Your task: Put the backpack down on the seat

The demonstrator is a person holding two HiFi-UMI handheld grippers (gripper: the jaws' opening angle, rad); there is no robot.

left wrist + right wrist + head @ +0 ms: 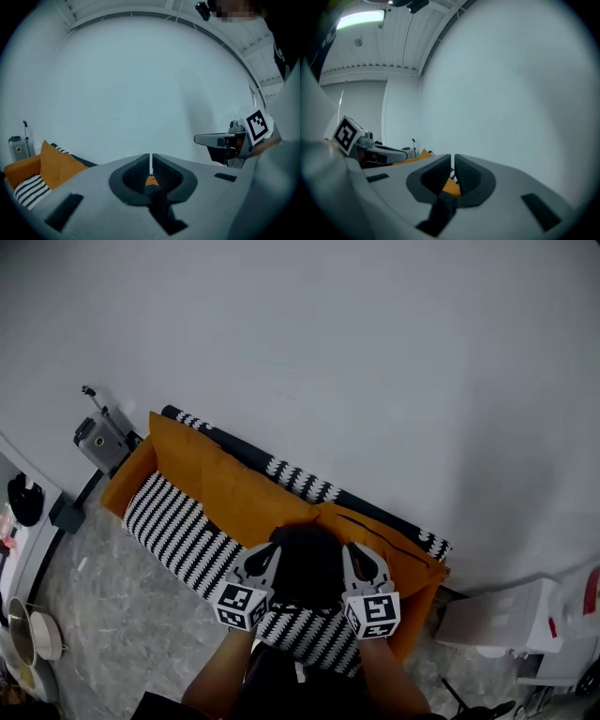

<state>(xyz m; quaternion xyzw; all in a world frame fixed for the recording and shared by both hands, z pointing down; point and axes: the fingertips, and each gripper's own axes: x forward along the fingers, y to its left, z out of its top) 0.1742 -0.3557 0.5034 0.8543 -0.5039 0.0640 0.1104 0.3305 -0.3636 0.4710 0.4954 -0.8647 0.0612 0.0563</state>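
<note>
The black backpack (307, 570) rests on the black-and-white striped seat (173, 523) of a sofa with orange back cushions (225, 486). In the head view my left gripper (271, 549) and right gripper (353, 549) flank the backpack, one on each side, above the seat. In the left gripper view my left gripper (150, 160) is shut with only a thin slit and nothing between the pads. The right gripper view shows my right gripper (453, 161) shut the same way, also empty. Neither gripper view shows the backpack; both look over the sofa at the white wall.
A grey device on a stand (99, 441) sits by the sofa's left end. White bowls (42, 636) lie at the far left on the floor. A white box (497, 620) stands right of the sofa. The wall runs close behind the sofa.
</note>
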